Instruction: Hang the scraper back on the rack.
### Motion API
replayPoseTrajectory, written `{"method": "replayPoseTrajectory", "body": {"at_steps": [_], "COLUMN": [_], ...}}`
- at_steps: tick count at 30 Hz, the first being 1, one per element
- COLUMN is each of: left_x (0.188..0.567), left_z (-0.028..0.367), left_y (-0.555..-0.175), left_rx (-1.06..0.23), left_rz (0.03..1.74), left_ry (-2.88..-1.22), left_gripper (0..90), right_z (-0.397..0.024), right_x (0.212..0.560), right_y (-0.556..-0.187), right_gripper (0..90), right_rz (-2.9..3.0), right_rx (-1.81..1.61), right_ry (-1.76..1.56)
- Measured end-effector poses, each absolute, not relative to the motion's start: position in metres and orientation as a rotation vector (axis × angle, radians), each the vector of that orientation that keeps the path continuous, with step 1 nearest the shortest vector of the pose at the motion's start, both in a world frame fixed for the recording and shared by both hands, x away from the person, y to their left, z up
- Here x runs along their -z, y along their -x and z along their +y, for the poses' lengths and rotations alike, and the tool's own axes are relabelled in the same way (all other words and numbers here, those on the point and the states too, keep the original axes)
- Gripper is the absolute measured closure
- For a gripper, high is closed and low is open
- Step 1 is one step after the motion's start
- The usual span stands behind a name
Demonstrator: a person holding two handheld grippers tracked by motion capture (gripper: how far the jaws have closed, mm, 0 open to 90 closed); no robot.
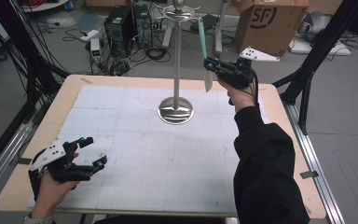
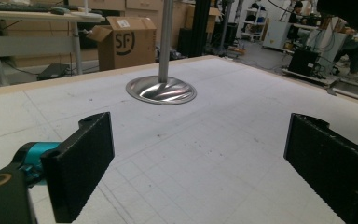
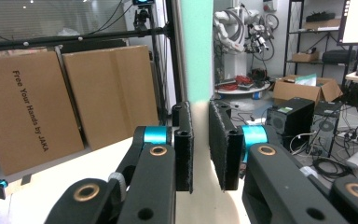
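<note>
The table (image 1: 37, 135) is the biggest thing in front of me, a pale wooden top covered by a white gridded mat (image 1: 144, 154). Toward the far middle of the mat stands a metal stand (image 1: 176, 70), a shiny round base with a thin upright pole that ends in curved hooks at the top. From my left gripper view the round base (image 2: 161, 90) sits ahead of me on the mat, with the pole rising out of the top of the picture.

My right arm, in a black sleeve (image 1: 265, 172), reaches up from the near right side of the table. My right gripper (image 1: 210, 65) is raised above the far right part of the table, just right of the pole. Its fingers (image 3: 184, 144) are pressed in on a spoon (image 1: 205, 56) with a mint green handle and a whitish bowl; the spoon hangs nearly upright, handle up toward the hooks, bowl below the jaws. Whether the handle's top touches a hook I cannot tell.

My left gripper (image 1: 94, 151) rests low over the near left corner of the mat, well apart from the stand. Its fingers (image 2: 79, 163) are spread wide with nothing between them but bare mat.
</note>
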State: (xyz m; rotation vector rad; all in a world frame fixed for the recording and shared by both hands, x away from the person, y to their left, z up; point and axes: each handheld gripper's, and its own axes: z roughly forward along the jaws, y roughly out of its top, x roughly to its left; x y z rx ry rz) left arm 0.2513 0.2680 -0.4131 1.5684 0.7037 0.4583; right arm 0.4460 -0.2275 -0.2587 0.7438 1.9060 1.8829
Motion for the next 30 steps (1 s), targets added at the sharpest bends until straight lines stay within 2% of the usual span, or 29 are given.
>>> {"method": "replayPoseTrajectory", "body": {"at_steps": [20,30], "left_x": [0.415,0.419], "left_z": [0.276,0.270], "left_y": [-0.247,-0.249], "left_rx": [-0.474,-0.453], "left_rz": [0.724,0.729], "left_ry": [-1.557,-1.575], "left_gripper": [8.9,8.7], "right_z": [-0.202,-0.214], "right_x": [0.268,0.264], "right_y": [-0.459,-0.446], "right_gripper": [79.0,47.7], "right_rz": [1.873,1.879], "right_rx": [-1.904,-1.839], "right_ry": [-0.755,-0.773]}}
